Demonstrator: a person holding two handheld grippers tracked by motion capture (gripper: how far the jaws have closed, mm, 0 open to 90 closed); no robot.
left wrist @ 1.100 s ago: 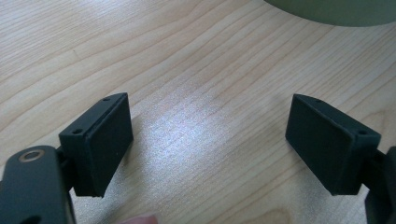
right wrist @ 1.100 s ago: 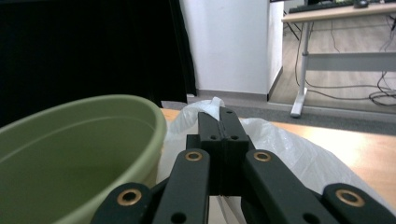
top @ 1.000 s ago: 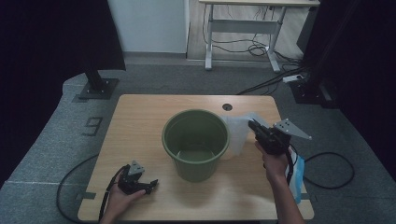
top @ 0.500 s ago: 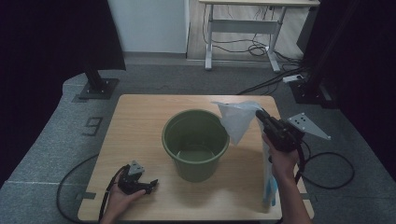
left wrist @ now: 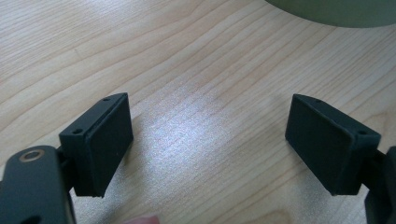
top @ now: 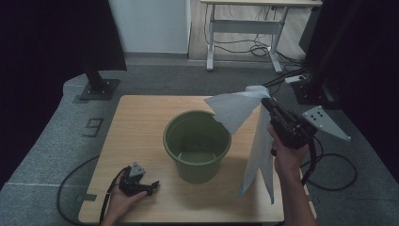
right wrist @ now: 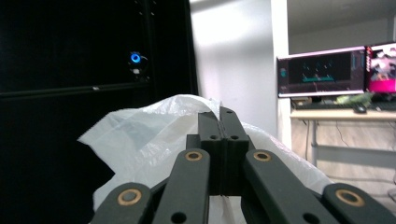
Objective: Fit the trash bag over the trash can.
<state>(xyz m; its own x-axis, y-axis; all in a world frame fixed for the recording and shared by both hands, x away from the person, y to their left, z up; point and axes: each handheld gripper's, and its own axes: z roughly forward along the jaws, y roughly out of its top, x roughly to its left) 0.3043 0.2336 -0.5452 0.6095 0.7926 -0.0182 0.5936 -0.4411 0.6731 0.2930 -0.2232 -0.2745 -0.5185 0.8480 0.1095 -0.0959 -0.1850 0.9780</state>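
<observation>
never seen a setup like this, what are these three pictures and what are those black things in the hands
A person stands at a wooden table and holds a hand-operated tool with two black jaws in each hand. Call them tongs.

The high view looks down on the table from above the person. The other two pictures come from small cameras riding on the tongs, looking along their jaws.

On the table stands a green bucket.

The right tongs are raised beside the bucket, shut on a thin white plastic bag that hangs down from them. In the right gripper view the jaws meet with the bag pinched between them.

The left tongs rest at the near left of the table, open and holding nothing; their own view shows bare wood between the jaws.
</observation>
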